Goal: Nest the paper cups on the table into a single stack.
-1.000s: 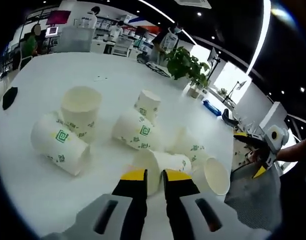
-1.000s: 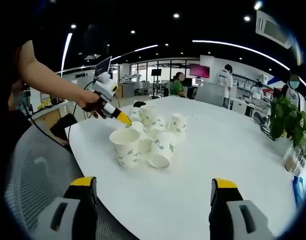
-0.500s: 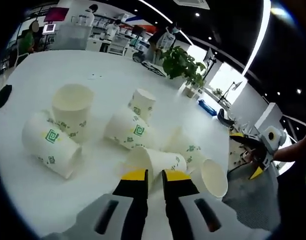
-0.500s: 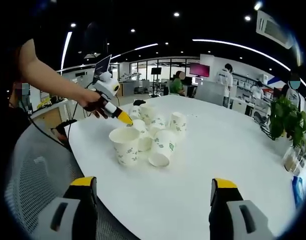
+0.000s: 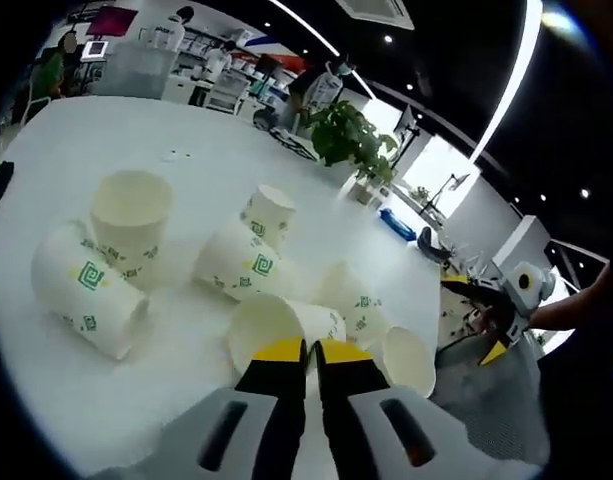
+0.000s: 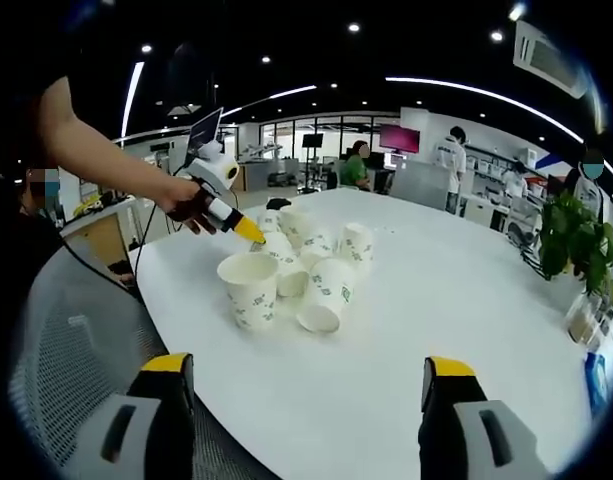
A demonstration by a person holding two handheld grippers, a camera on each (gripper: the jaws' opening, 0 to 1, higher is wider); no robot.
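As the left gripper [image 5: 306,352] has dropped toward the pile, its jaws have narrowed, nearly shut, tips at the rim of a lying cup [image 5: 278,327] | paper cups [image 6: 291,275] lie scattered on the white table [image 6: 436,300], none nested | right gripper [image 6: 308,385] hangs back, jaws wide apart, empty | first pick looks imminent.

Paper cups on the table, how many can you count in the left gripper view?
6. One upright at the left, one lying beside it, two toward the plant, two nearest the jaws. Others may be hidden.
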